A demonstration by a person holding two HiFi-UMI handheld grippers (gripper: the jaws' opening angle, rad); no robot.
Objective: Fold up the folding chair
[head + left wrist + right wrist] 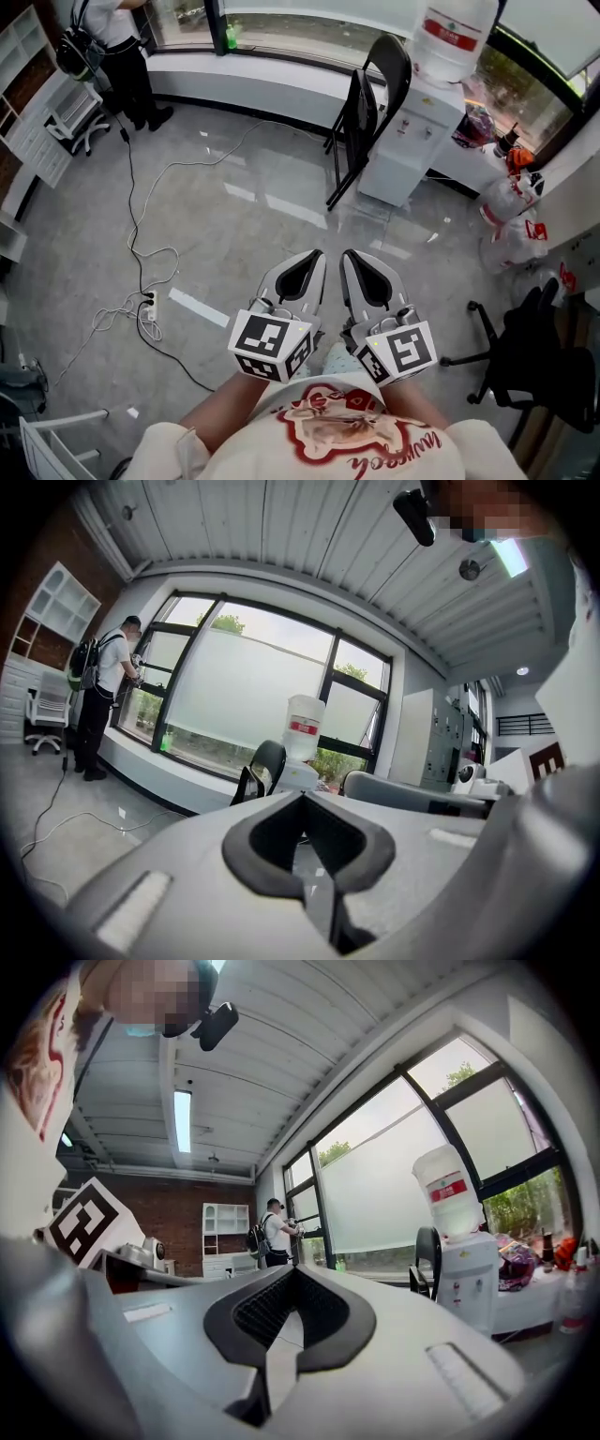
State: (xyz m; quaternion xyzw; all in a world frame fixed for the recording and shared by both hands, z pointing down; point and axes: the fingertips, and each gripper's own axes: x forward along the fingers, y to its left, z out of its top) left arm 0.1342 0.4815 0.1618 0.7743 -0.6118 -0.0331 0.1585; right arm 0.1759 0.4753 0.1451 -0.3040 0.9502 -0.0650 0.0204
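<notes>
Folding chair (367, 111) stands across the floor beside the water dispenser (412, 141), well apart from both tools; its seat appears raised against the frame, so folding is judged done or nearly so. Left hand-held gripper (312, 262) and right hand-held gripper (354, 262): jaws together, holding nothing.

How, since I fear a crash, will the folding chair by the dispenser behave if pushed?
The folding chair stands nearly flat beside the water dispenser, so a sideways push would probably tip it. Its thin legs may slide on the glossy floor.
</notes>
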